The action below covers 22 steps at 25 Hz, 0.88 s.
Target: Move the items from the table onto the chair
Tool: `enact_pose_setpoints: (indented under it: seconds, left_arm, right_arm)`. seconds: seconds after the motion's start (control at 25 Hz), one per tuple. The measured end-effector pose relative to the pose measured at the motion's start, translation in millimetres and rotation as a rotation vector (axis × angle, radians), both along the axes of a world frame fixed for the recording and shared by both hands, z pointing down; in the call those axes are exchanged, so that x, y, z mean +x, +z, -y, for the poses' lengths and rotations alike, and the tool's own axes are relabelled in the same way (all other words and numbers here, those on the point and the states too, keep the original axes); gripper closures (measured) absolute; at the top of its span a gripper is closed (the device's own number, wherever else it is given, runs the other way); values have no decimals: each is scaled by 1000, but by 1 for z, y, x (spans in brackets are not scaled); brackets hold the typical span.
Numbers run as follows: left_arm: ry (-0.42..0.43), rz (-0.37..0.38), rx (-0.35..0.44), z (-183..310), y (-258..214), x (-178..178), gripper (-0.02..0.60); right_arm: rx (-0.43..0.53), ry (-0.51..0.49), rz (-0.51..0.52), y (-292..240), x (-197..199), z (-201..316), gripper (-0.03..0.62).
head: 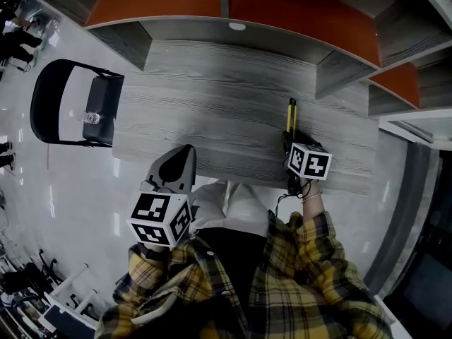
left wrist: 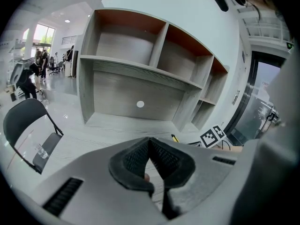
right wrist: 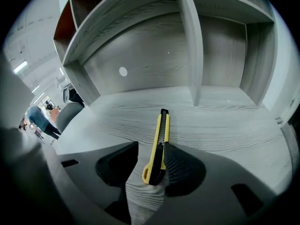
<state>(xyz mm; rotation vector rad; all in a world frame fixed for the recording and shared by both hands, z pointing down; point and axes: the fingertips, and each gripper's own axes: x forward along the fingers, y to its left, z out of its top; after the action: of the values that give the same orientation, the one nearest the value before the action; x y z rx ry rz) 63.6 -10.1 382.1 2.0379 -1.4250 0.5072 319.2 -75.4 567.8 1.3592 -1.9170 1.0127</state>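
Note:
A yellow and black utility knife point(head: 290, 115) lies on the grey wood-grain table point(head: 212, 97), pointing toward the shelves. My right gripper point(head: 289, 145) is low over the knife's near end and stands open. In the right gripper view the knife point(right wrist: 160, 135) lies between the jaws, close against the right pad point(right wrist: 180, 165) and well apart from the left one. My left gripper point(head: 179, 154) hovers at the table's front edge, left of centre, shut with nothing in it point(left wrist: 150, 142). The black chair point(head: 49, 104) stands left of the table with a clear bottle point(head: 92, 118) on its seat.
A shelf unit with orange-backed compartments point(head: 233, 30) rises at the back of the table, with a small white round disc point(head: 237, 26) on its lower panel. People and furniture are far off on the shiny floor point(left wrist: 35, 69). A door frame point(left wrist: 248, 97) is at the right.

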Motion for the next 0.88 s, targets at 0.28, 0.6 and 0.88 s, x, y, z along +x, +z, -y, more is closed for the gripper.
enact_pose_setpoints:
  seconds: [0.28,0.6,0.88]
  left_arm:
    - [-9,3,-15,-6,4,-6,578]
    - [-26,0,-16,-9,5,-14,578]
    - [-17,-4,-3,-10,2,-10,578]
  right_arm:
    - [-22,12,-72,20,5,-1,436]
    - [2,-8,-180,26,8,-1,441]
    - [-23,24,-108,22,9,-5,467]
